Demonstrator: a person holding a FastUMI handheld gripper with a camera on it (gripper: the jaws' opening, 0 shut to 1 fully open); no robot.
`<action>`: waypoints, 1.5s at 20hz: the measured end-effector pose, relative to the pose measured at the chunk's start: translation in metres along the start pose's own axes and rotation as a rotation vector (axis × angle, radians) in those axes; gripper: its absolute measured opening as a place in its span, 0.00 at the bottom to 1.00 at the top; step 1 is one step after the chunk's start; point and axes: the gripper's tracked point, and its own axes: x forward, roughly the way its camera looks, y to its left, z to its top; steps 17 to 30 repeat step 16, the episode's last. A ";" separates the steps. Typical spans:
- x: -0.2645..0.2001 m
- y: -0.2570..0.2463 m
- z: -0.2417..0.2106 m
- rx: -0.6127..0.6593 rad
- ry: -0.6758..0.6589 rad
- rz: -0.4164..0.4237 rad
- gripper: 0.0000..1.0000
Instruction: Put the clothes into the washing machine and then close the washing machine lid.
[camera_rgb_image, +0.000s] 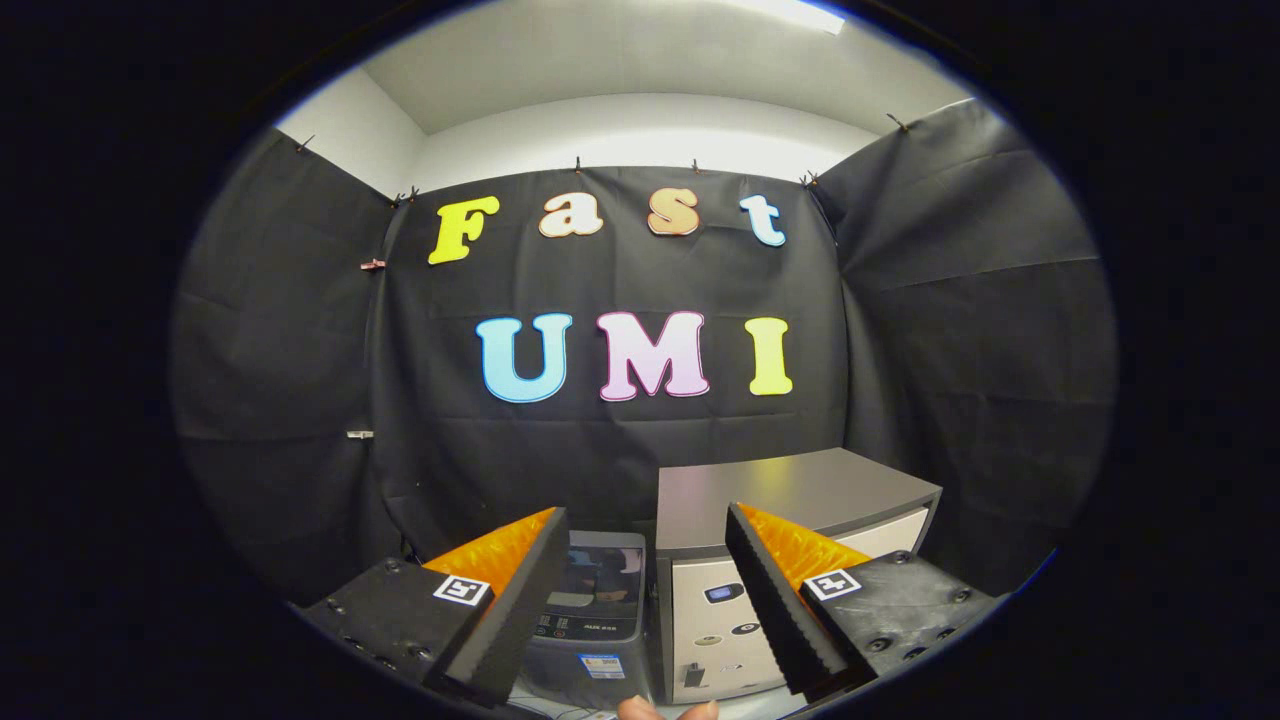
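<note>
The booth's black cloth wall (620, 440) fills the background from nine to three o'clock. A grey-topped cabinet (790, 490) stands beyond the fingers at about one o'clock. Just beside it, at twelve o'clock between the fingers, sits the smaller washing machine (600, 600), lid down. The gripper (645, 600) is spread wide and holds nothing. Fingertips of a hand (665, 710) show at six o'clock.

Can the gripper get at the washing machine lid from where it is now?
Probably yes. The gripper is open with nothing in it, and the washing machine stands just beyond its fingers, beside the cabinet. Nothing sits between them; its lid looks closed.
</note>
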 end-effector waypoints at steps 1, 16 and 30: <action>0.000 -0.001 0.000 -0.002 0.002 -0.003 0.98; -0.007 0.003 0.002 0.007 -0.004 0.018 0.98; -0.007 0.003 0.002 0.007 -0.004 0.018 0.98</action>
